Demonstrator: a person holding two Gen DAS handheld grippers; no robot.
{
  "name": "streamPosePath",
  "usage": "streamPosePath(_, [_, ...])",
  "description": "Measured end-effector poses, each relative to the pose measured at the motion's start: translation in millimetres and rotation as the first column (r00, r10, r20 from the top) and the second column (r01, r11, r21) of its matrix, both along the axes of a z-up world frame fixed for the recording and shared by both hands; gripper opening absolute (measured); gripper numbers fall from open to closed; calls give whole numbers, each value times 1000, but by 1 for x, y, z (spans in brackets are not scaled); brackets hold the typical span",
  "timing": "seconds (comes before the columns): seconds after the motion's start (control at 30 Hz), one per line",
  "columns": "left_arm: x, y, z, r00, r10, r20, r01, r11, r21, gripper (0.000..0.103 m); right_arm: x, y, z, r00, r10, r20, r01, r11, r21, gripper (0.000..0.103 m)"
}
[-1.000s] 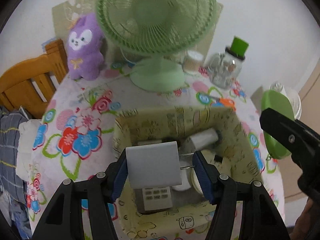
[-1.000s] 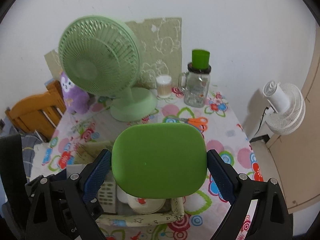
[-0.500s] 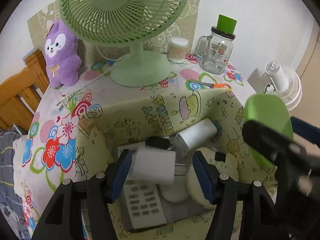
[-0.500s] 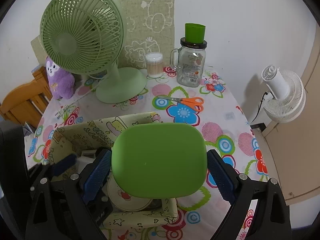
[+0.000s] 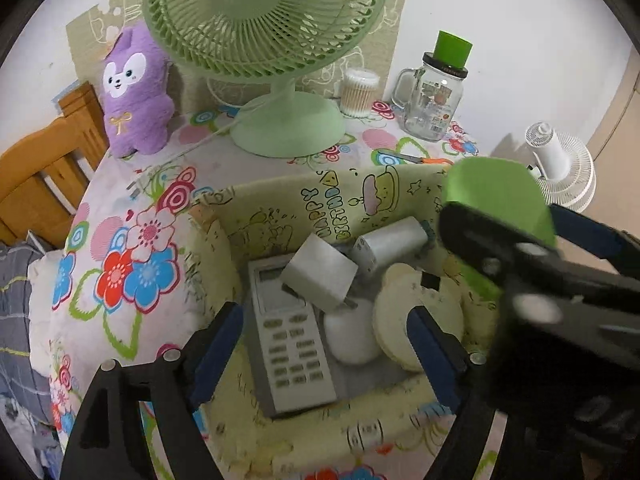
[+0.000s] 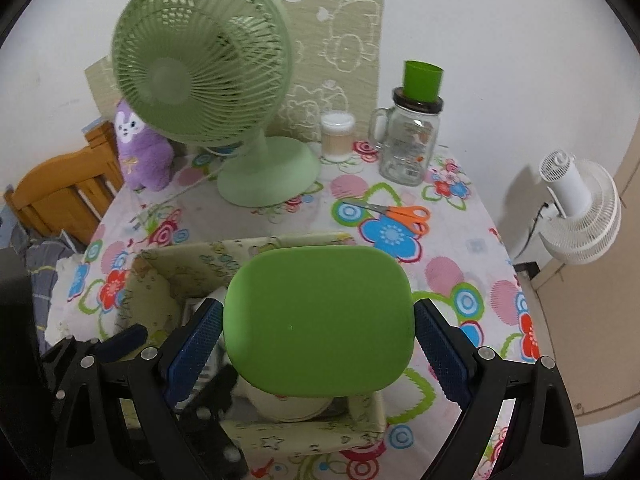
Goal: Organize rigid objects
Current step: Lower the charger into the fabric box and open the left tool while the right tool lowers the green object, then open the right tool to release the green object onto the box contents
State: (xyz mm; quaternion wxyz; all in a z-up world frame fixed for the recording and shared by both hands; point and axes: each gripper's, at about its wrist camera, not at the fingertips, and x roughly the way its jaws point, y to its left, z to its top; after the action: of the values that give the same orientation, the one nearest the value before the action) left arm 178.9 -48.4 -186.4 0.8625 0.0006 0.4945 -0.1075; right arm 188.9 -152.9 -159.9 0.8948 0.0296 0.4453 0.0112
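Observation:
A yellow cartoon-print fabric box (image 5: 320, 196) stands on the flowered table. Inside it a white plug adapter (image 5: 320, 276) lies tilted on a grey remote (image 5: 292, 344), beside a white cylinder (image 5: 390, 240) and a cream round piece (image 5: 400, 304). My left gripper (image 5: 320, 332) hovers over the box's near side. Its jaws are opening, and nothing is pressed between them. My right gripper (image 6: 318, 336) is shut on a green rounded lid (image 6: 320, 320), held over the right part of the box (image 6: 192, 264). The lid (image 5: 496, 196) and its gripper also show in the left wrist view.
A green desk fan (image 6: 208, 72), a purple plush (image 5: 136, 92), a cotton-swab tub (image 6: 338, 136) and a glass jar with a green cup on top (image 6: 408, 144) stand at the back. Orange scissors (image 6: 400, 214) lie behind the box. A wooden chair (image 5: 40, 176) is at the left, a white fan (image 6: 580, 208) at the right.
The left jaws spread and let go of the white adapter, which now lies in the box. The right gripper with the green lid has come closer over the box.

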Motion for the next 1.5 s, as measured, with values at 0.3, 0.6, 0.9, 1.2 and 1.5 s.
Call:
streamPosePath(0.3, [-8,21,14,995,101,-21,-102,995,-13,97,1,23,-5,997,64,-31,-63,998,26,95])
streamPosePath(0.6, [-4,39,0,986,156,-58,-155,988,28,98,4,36,-17,995,79,-65,-77,996,36,95])
streamPosePath(0.9, [1,35,-13,989,117,-89,-112,992,64,98,12,40,-35,990,80,-113,-77,997,31,95])
streamPosePath(1.2, [7,29,-20,990,85,-111,-74,992,100,98,18,37,-53,984,50,-171,-40,997,60,96])
streamPosePath(1.5, [9,32,-27,989,80,-128,-64,990,123,98,19,43,-61,980,66,-187,-54,996,70,96])
